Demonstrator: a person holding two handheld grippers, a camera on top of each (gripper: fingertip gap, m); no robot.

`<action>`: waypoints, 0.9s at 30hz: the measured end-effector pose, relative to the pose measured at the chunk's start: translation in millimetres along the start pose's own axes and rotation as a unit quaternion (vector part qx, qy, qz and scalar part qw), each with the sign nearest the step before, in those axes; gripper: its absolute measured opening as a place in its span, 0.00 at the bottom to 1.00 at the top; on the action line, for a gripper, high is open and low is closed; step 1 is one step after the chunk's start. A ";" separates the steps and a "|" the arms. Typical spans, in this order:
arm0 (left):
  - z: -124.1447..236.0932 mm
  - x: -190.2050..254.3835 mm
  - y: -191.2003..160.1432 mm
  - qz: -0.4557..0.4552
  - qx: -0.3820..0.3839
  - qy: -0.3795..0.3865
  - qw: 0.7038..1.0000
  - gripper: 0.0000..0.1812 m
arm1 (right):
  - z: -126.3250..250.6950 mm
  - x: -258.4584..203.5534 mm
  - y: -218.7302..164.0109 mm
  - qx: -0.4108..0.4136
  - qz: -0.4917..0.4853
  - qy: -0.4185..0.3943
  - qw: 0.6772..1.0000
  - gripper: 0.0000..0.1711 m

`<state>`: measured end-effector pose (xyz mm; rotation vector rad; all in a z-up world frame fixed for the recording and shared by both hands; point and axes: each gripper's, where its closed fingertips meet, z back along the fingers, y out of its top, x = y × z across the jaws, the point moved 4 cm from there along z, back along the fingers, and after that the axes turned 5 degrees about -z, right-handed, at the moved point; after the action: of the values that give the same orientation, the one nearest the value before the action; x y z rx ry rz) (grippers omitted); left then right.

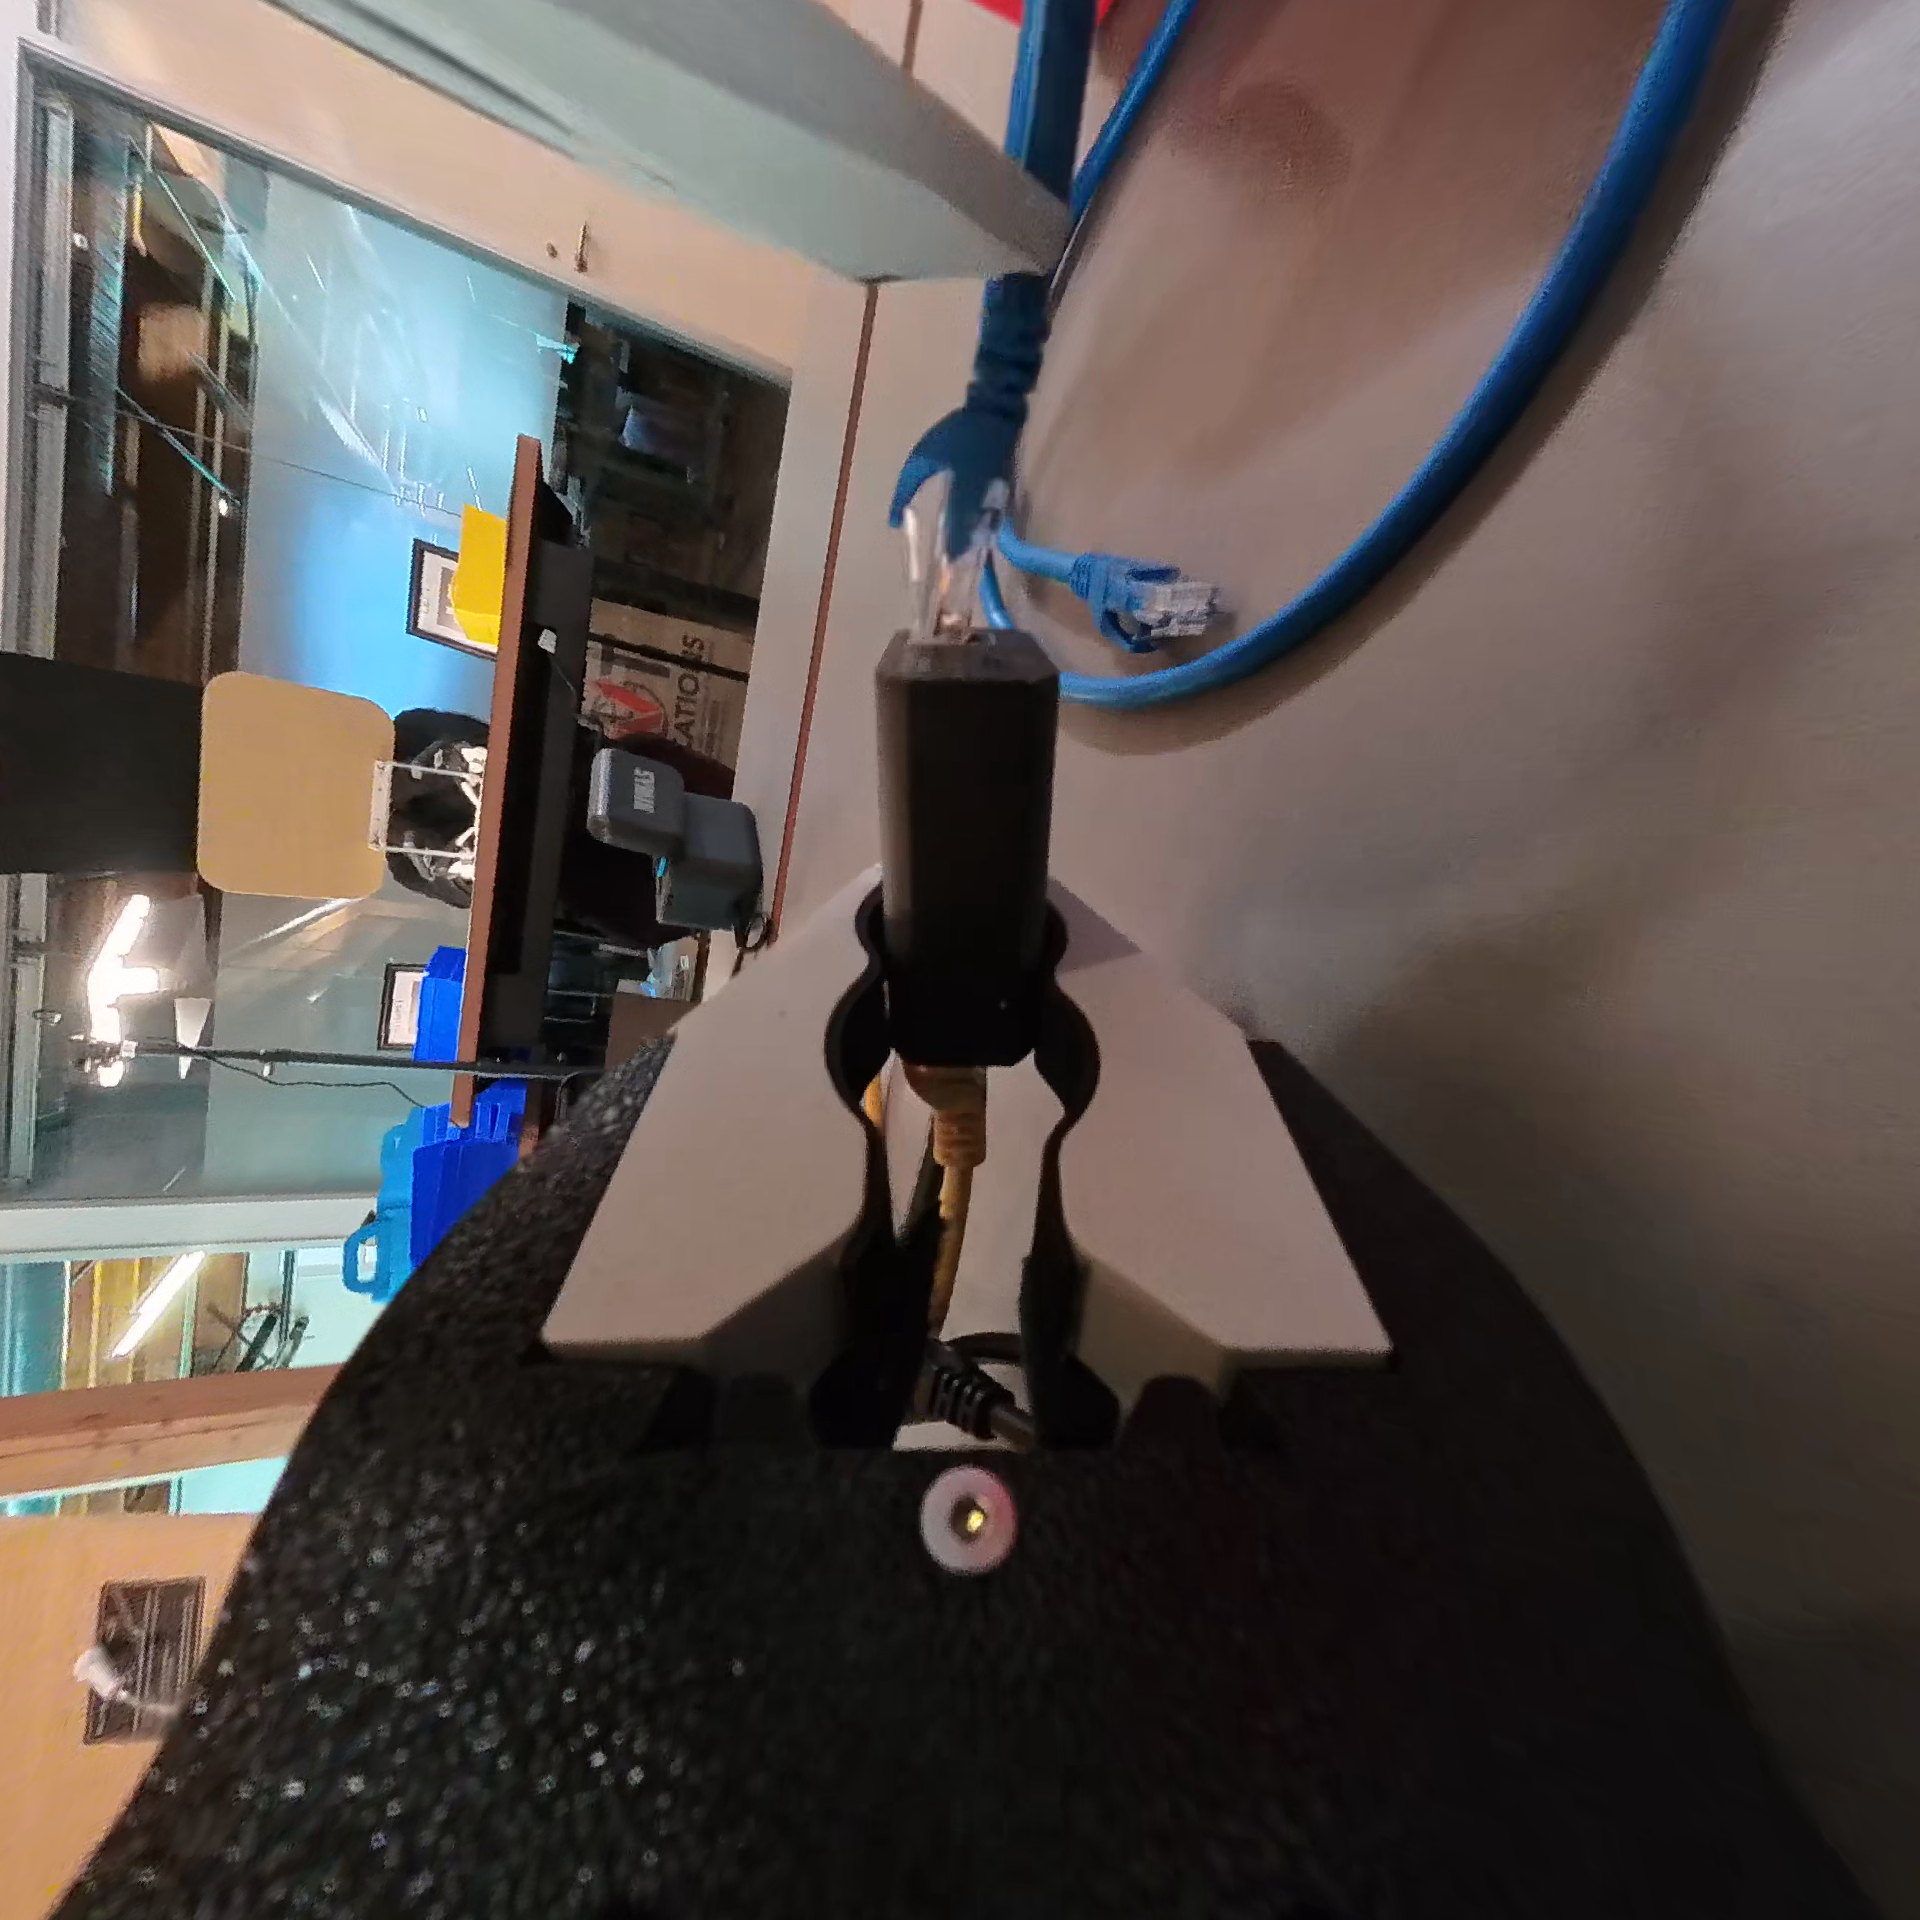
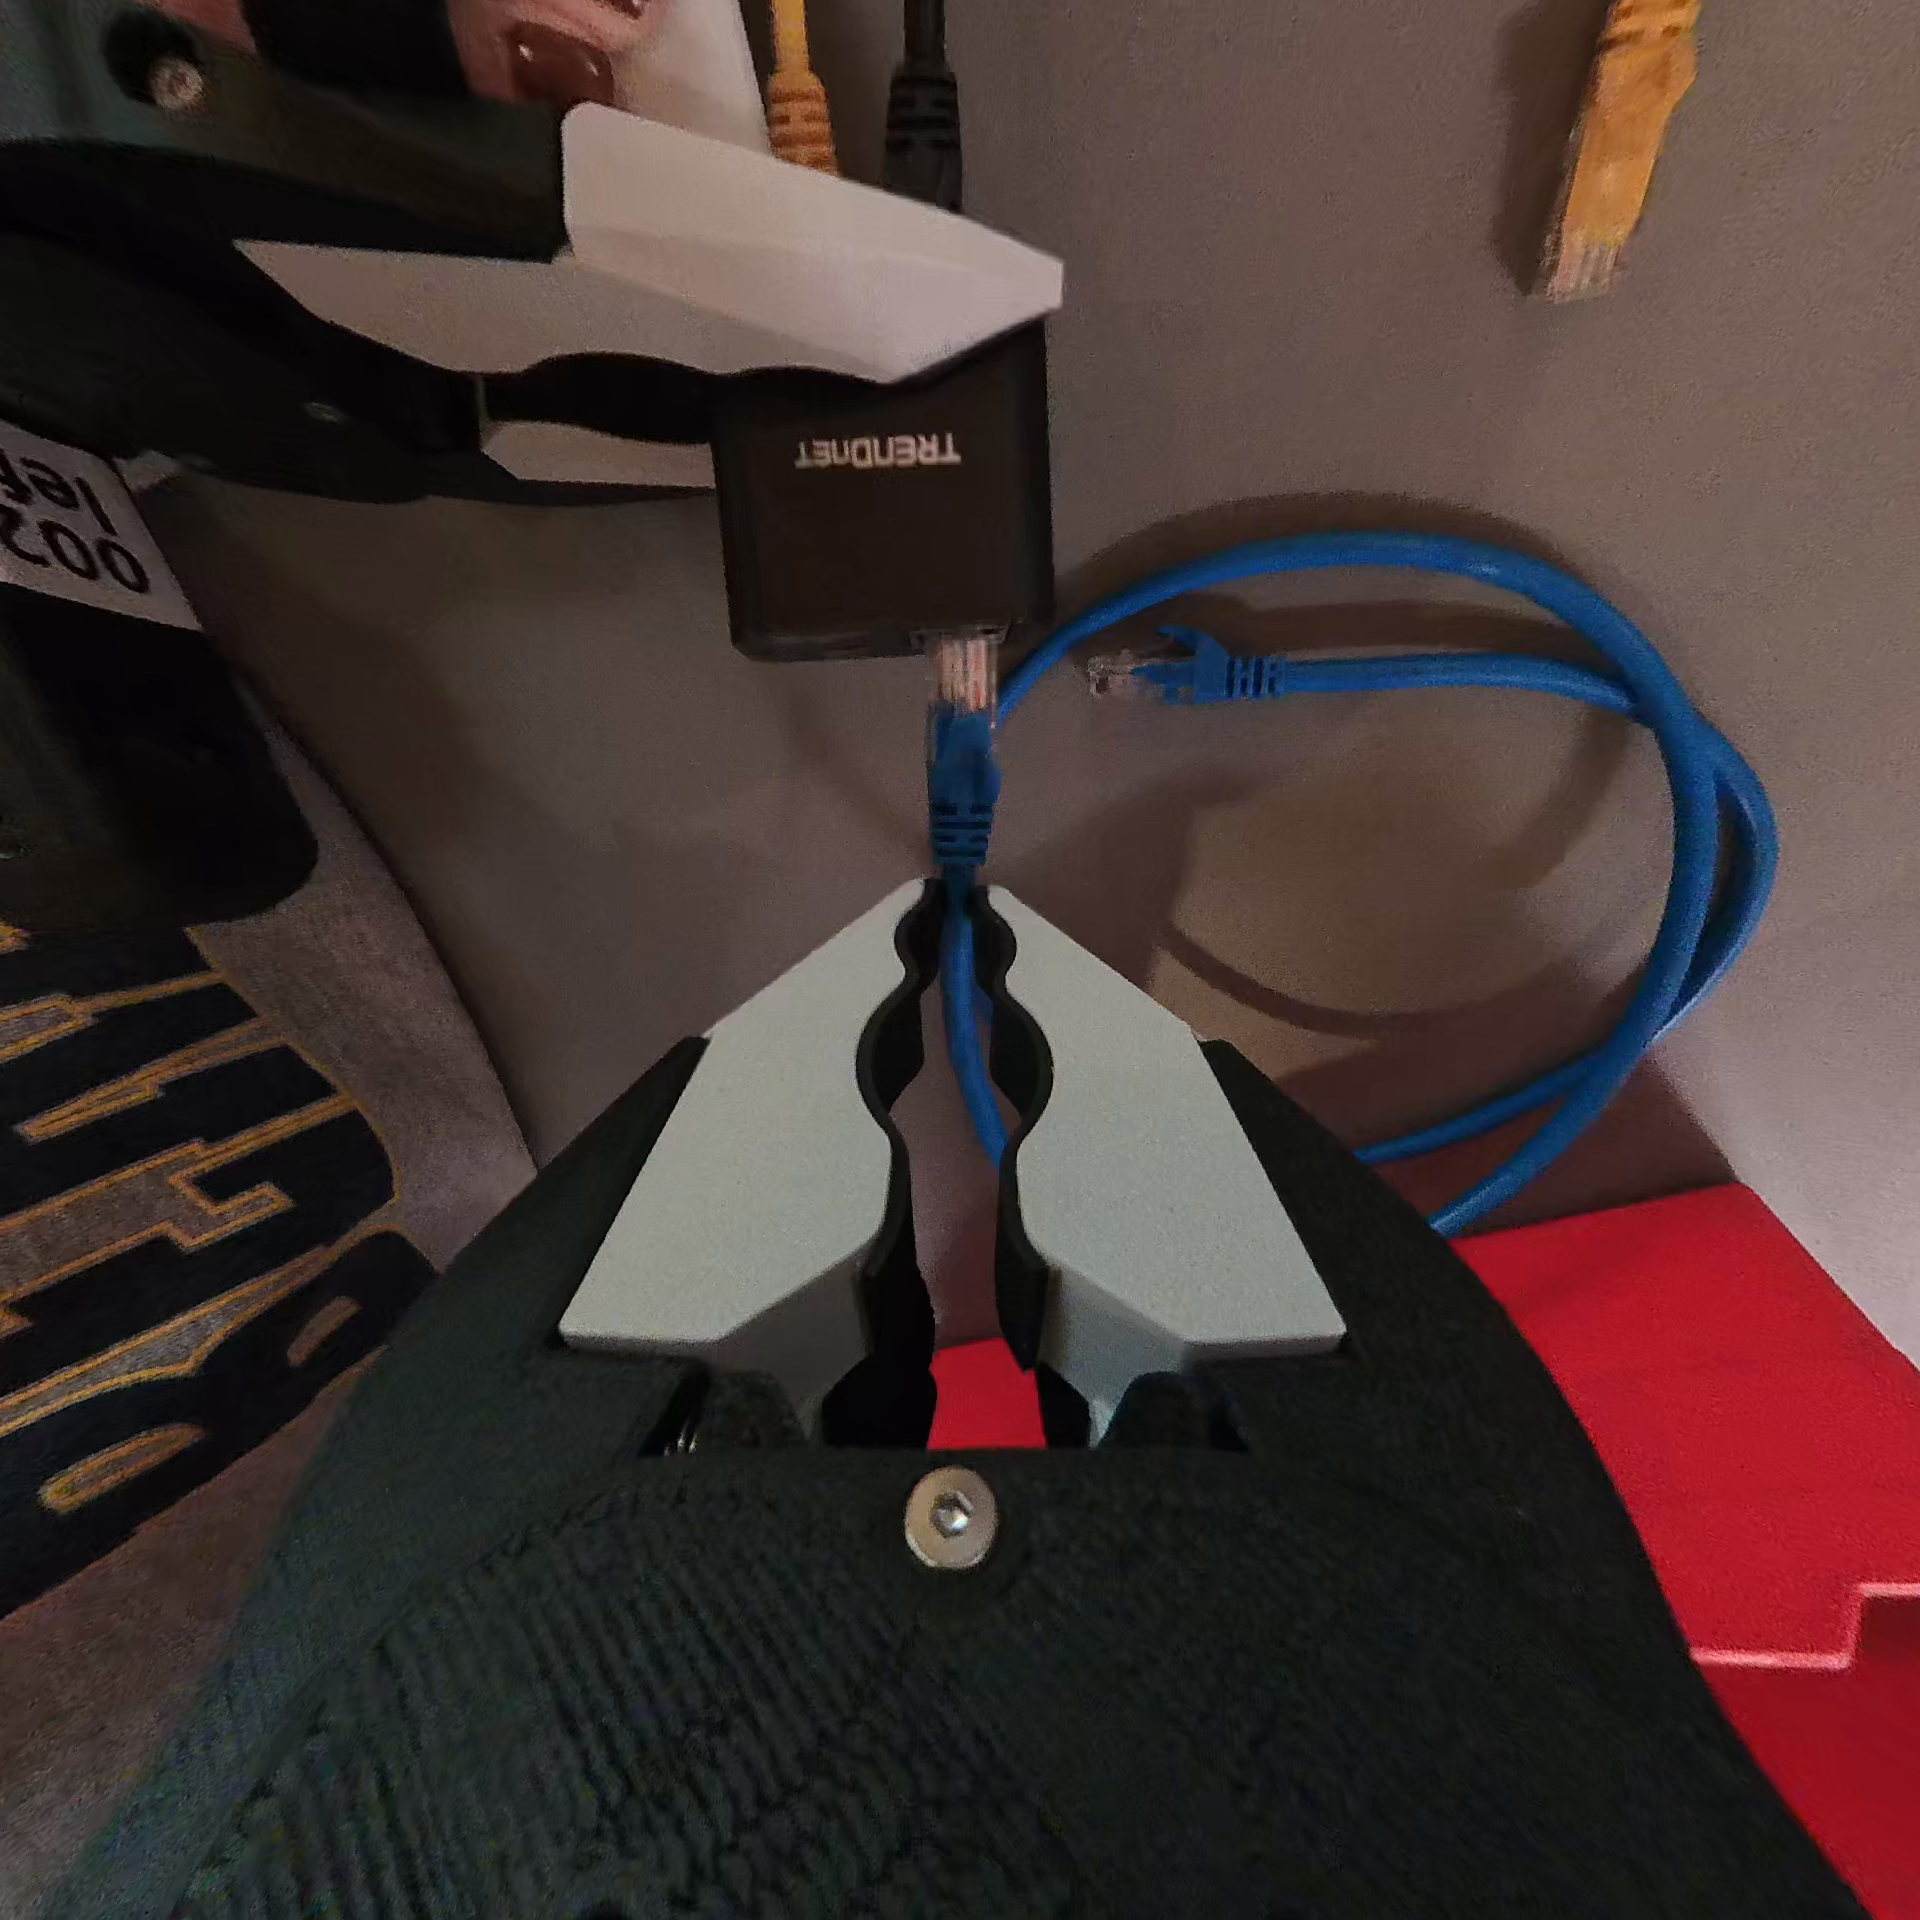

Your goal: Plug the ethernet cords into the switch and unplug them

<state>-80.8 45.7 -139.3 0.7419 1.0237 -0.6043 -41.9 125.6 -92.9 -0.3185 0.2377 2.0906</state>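
Item one — the switch (image 2: 883, 520), a small black box bearing a printed mark on its top face. We took it as our landmark and found it raised off the grey table (image 2: 1299, 343), clamped between the pale fingers of the left gripper (image 1: 961, 940), whose tips pressed its two sides about midway along the body.

Item two: the blue ethernet cord (image 2: 1621, 686). We recorded one clear plug (image 2: 964, 665) set at a port on the near face of the switch; how deeply it sat we could not tell. Just behind that plug, the right gripper (image 2: 958, 894) was closed on the cord at its fingertips, with the cord running back between the fingers. From there the cord swept in a wide loop across the table to the right of the switch, and its other plug (image 2: 1127, 675) lay loose on the table inside the loop, near the switch but apart from it.

Item three: on the far face of the switch we noted a yellow cord (image 1: 951, 1153) and a black cable (image 1: 961, 1387) entering side by side.

Item four — a second yellow plug end (image 2: 1610, 156) lay beyond the switch and to its right, well apart.

Item five: a red surface (image 2: 1662, 1403) sat nearer than the switch, under the right gripper's right side.
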 end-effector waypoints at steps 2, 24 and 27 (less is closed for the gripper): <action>-0.9 3.7 2.4 0.002 0.009 -0.013 1.000 0.11 | -1.8 0.5 -2.9 -0.011 0.002 -0.003 1.000 0.02; -3.0 7.1 12.1 0.045 0.035 -0.055 0.997 0.12 | -0.4 0.0 -10.1 -0.022 0.004 -0.013 1.000 0.02; -2.8 7.3 12.3 0.043 0.034 -0.054 0.997 0.11 | -2.5 0.7 -10.9 -0.025 -0.002 -0.010 1.000 0.02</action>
<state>-70.1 54.6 -143.7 0.8015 0.8709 -0.5999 -32.5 130.9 -96.0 -0.3278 0.1729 2.0969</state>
